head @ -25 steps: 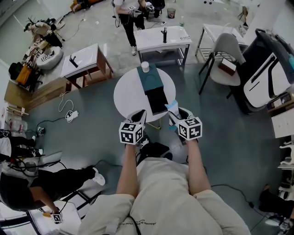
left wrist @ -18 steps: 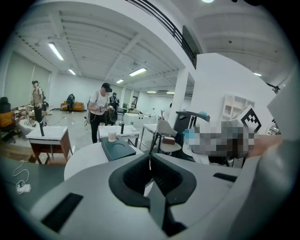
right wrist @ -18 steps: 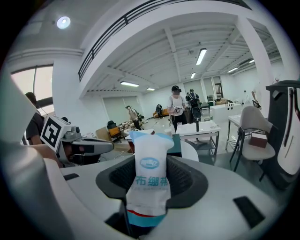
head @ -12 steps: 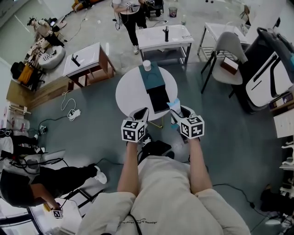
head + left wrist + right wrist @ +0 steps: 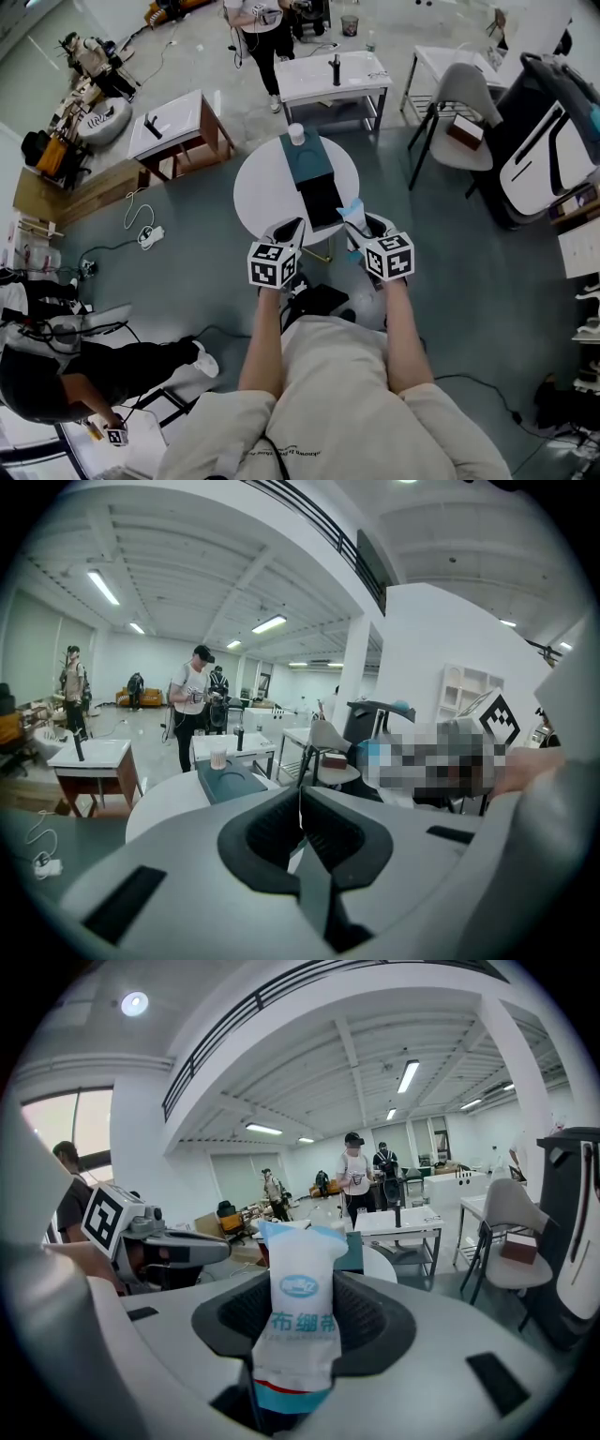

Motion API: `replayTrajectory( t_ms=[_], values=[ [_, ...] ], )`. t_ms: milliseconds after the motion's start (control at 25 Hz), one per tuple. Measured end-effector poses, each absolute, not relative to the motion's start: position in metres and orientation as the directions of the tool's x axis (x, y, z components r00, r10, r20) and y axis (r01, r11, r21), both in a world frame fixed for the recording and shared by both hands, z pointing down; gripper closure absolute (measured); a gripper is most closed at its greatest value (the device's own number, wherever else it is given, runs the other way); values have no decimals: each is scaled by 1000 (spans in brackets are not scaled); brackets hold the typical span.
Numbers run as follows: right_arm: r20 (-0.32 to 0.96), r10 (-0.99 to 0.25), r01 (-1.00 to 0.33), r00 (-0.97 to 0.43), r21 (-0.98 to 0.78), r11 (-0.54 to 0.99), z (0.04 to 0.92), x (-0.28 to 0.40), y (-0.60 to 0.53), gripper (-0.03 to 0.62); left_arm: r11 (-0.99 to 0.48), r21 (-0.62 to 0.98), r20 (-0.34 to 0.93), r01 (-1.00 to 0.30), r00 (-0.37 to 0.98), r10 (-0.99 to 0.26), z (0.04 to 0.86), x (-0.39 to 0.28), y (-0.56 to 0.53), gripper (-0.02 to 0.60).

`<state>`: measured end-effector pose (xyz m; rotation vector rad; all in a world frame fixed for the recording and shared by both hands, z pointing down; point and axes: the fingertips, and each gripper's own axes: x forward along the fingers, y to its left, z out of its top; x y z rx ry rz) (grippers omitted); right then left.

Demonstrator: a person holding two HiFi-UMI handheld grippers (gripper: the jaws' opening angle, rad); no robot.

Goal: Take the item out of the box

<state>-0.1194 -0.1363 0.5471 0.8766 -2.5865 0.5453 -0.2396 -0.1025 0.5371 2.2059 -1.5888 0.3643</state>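
Over the round white counter (image 5: 258, 192) and its teal-and-black box (image 5: 309, 164), my right gripper (image 5: 364, 225) has its fingers clenched on a white-and-blue packet (image 5: 298, 1321), clear of the box, while my left gripper (image 5: 286, 232) shows fingers pressed together, empty.

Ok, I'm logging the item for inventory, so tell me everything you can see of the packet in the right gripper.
The packet is a small white pouch, soft and plastic-looking, with pale blue ends, a blue oval logo, blue Chinese print and a thin red line low down. It stands upright, its lower half pinched in the right gripper, its top free, over the near edge of the round table.
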Motion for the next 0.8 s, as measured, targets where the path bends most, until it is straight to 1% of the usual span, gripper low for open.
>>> replayTrajectory(
  t_ms=[800],
  values=[
    [448, -519, -653, -728, -223, 724, 553, -115, -140, 379, -287, 171, 451, -942, 334, -828, 551, -233, -102, 558]
  ],
)
